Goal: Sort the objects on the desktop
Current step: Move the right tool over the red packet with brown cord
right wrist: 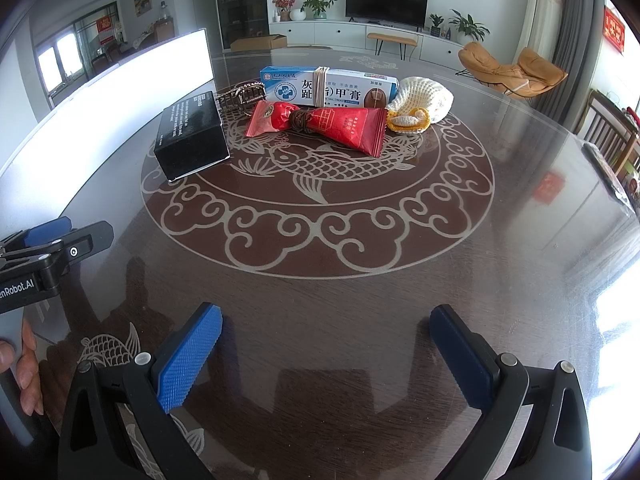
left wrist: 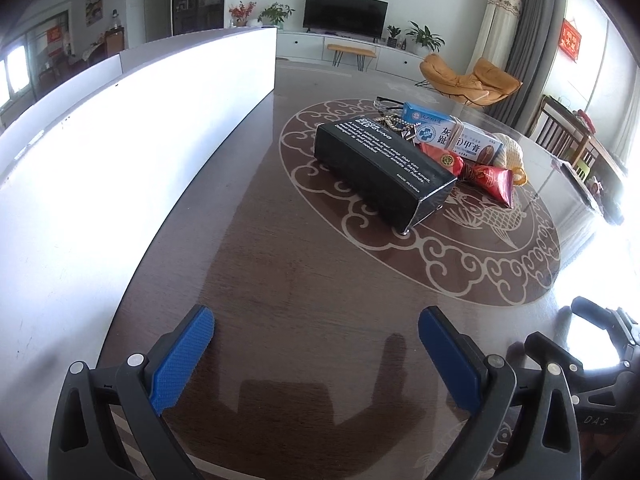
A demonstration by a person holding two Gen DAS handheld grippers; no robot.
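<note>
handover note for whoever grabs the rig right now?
Left gripper: jaws open, empty, low over the table.
Right gripper: jaws open, empty, alongside.
Pile at the table centre: black box, blue-white cream box with a rubber band, red sachets tied with cord, crocheted pouch, watch, glasses behind.
White bin on the left.
Done: nothing sorted, as far as visible.
Left: everything. The black box looks nearest.

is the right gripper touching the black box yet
Apart. The right wrist view shows the right gripper open over bare table, with a wide stretch of patterned tabletop between its fingertips and the black box.
</note>
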